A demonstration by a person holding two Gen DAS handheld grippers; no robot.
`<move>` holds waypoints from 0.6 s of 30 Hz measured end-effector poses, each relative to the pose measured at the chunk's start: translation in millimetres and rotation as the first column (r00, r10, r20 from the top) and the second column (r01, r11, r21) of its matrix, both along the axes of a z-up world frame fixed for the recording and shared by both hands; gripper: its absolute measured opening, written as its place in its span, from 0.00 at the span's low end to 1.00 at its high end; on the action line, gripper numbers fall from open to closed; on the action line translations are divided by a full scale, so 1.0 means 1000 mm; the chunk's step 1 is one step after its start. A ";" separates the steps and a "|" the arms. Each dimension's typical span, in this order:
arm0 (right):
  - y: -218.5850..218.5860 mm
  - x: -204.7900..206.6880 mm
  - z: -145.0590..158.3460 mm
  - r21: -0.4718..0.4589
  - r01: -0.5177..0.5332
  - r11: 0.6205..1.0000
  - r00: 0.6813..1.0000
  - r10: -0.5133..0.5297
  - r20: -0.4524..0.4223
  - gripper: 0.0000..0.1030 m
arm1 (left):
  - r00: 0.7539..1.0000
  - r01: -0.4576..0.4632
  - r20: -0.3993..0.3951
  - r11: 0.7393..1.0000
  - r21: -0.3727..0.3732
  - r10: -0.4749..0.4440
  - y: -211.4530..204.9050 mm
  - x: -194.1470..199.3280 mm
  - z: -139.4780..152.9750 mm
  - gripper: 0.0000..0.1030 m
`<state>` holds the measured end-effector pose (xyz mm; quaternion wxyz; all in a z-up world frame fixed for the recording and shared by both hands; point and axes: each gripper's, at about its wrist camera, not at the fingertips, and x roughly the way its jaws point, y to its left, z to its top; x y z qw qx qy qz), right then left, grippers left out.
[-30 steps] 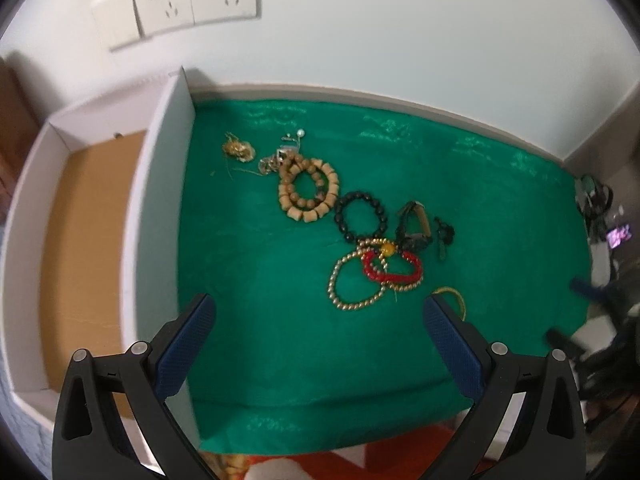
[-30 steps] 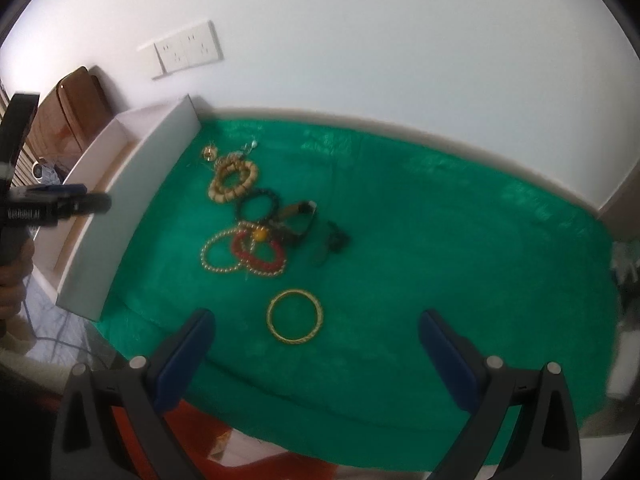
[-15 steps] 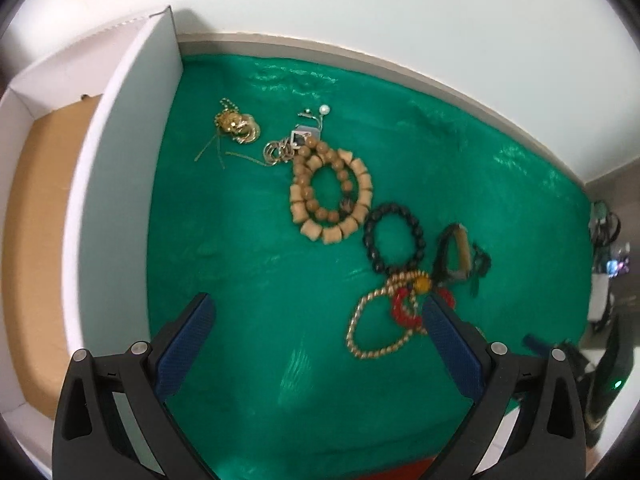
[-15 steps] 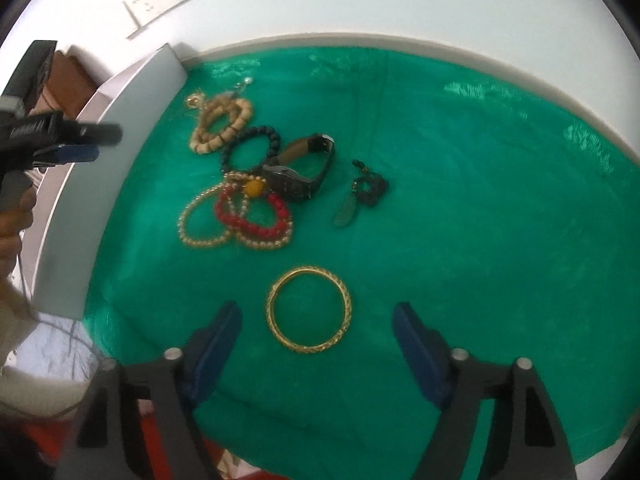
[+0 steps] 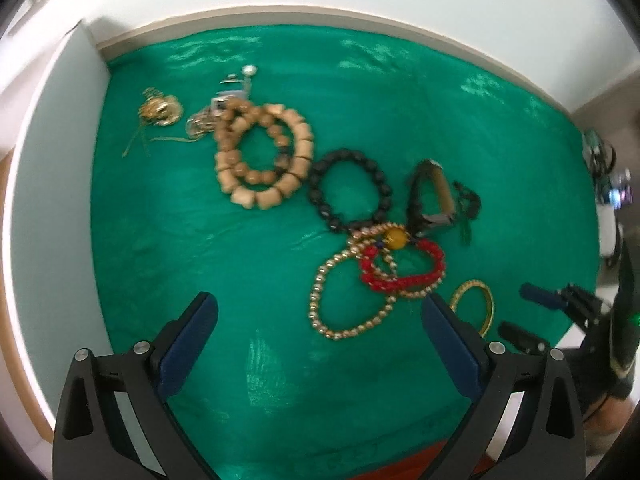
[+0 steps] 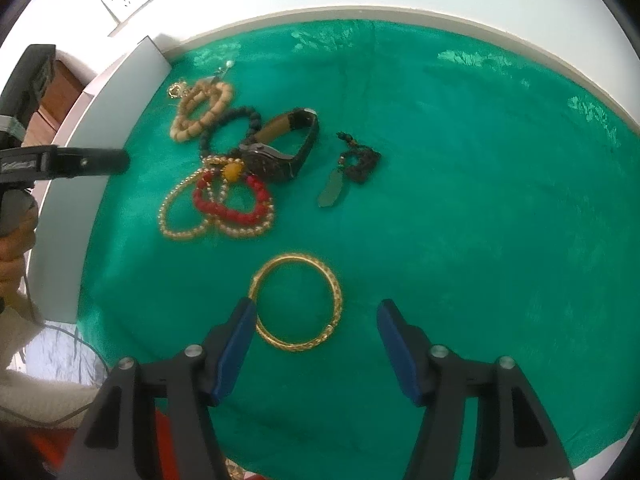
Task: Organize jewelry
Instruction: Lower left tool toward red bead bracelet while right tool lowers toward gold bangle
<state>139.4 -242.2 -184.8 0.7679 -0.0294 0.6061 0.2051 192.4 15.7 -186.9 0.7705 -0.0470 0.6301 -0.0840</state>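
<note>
Green cloth [image 6: 460, 200] lay under the gold bangle [image 6: 296, 304]; right gripper [image 6: 314, 318], jaws narrowing around it, gripped nothing; left gripper [image 5: 320, 320] gaped empty.

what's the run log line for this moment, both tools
phase: reach | right tool: open, jaws just closing, gold bangle between them, ungripped | left tool: open, empty, above green cloth
</note>
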 end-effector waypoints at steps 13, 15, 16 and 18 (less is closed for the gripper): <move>0.005 0.007 -0.021 -0.025 -0.019 1.000 1.000 0.019 -0.005 0.50 | 0.998 0.059 0.014 0.998 -0.007 -0.059 -0.018 0.013 -0.008 0.88; 0.007 0.008 -0.024 -0.023 -0.021 1.000 1.000 0.021 -0.009 0.49 | 0.995 0.102 0.001 0.995 0.018 -0.102 -0.040 0.013 -0.017 0.80; 0.007 0.008 -0.025 -0.024 -0.022 0.999 1.000 0.022 -0.009 0.49 | 0.994 0.110 -0.004 0.994 0.030 -0.110 -0.045 0.014 -0.020 0.75; 0.008 0.007 -0.026 -0.029 -0.025 0.999 1.000 0.025 -0.005 0.49 | 0.994 0.111 -0.015 0.993 0.034 -0.110 -0.053 0.017 -0.030 0.67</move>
